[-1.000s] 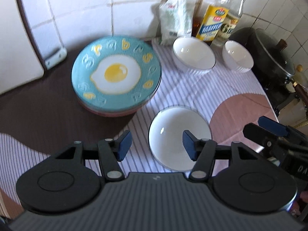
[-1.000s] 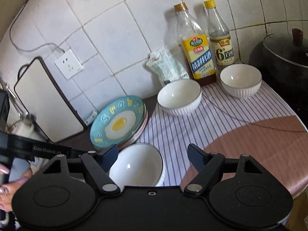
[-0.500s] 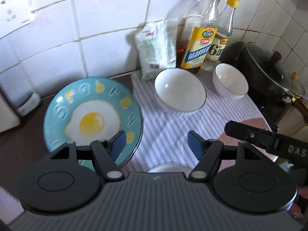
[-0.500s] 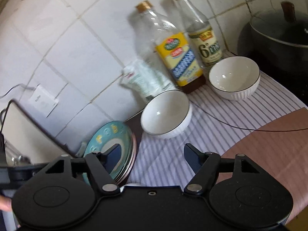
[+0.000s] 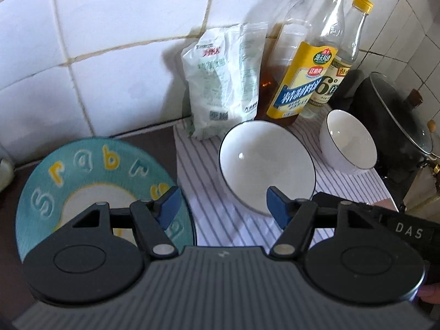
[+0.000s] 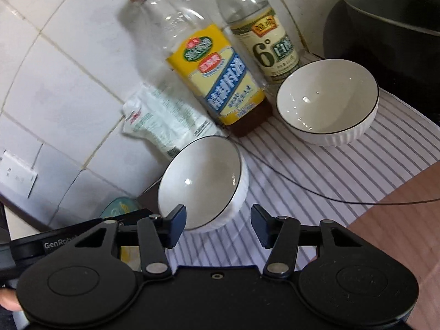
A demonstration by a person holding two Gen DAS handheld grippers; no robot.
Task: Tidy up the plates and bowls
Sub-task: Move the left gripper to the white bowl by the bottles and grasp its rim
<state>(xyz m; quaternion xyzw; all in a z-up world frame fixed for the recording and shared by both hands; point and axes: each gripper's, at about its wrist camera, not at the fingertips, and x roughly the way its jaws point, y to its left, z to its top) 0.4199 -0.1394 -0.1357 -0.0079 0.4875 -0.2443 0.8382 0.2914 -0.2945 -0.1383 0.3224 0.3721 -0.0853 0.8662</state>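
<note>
Principal risk: the nearer white bowl (image 6: 202, 181) sits just ahead of the right gripper (image 6: 217, 224), whose jaws are closing with nothing yet between them; the bowl's rim lies at about eleven o'clock from the jaw gap, off-centre, so a closure now would likely catch only the ribbed wall or nudge the bowl toward the bottles behind it. Second risk: the left gripper (image 5: 221, 206), jaws apart and empty, has its right finger over the same bowl's near edge in its own view, so both tools converge on one item and may collide or tip it. Third risk: the yellow-label bottle (image 6: 217, 82) and the vinegar bottle (image 6: 264, 38) stand close at twelve to one o'clock of that bowl; a pushed bowl could knock them over. The striped cloth (image 6: 343, 170) could slide or bunch under a dragged bowl. Containers, largest first: the dark lidded pot (image 5: 396, 126), contents not visible; the teal egg-pattern plate (image 5: 82, 181) at nine o'clock, bare on top; the nearer white bowl, empty; the farther white bowl (image 6: 327, 101) at two o'clock, empty; the yellow-label bottle, a little dark liquid at the base; the white packet (image 5: 225, 82), sealed, contents unseen.
</note>
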